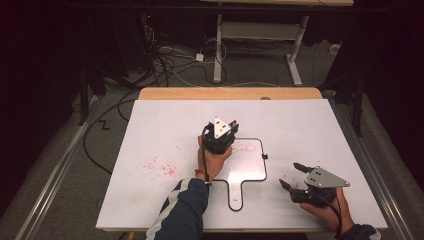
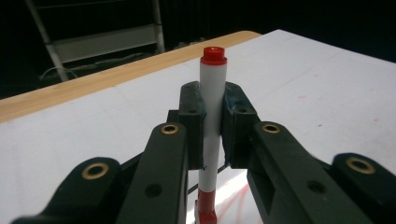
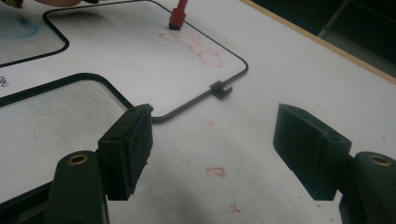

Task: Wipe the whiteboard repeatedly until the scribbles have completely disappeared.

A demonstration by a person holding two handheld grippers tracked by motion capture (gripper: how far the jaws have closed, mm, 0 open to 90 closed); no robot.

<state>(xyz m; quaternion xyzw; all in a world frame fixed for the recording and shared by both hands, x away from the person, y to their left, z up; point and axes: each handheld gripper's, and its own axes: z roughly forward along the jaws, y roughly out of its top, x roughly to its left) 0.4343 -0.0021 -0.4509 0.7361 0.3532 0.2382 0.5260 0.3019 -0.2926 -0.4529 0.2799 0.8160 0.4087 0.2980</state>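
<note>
My left gripper (image 2: 212,126) clamps the red marker (image 2: 211,121) upright, tip on the small whiteboard (image 1: 250,170) mid-counter. I should press lightly, stroke steadily. Right gripper (image 3: 212,154) rests open near the counter's right front corner.

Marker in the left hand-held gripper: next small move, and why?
Probably keep the tip down and carry the stroke on. The left hand-held gripper clamps the marker upright, its tip on the small whiteboard beside unfinished red loops; the right hand-held gripper waits open.
</note>
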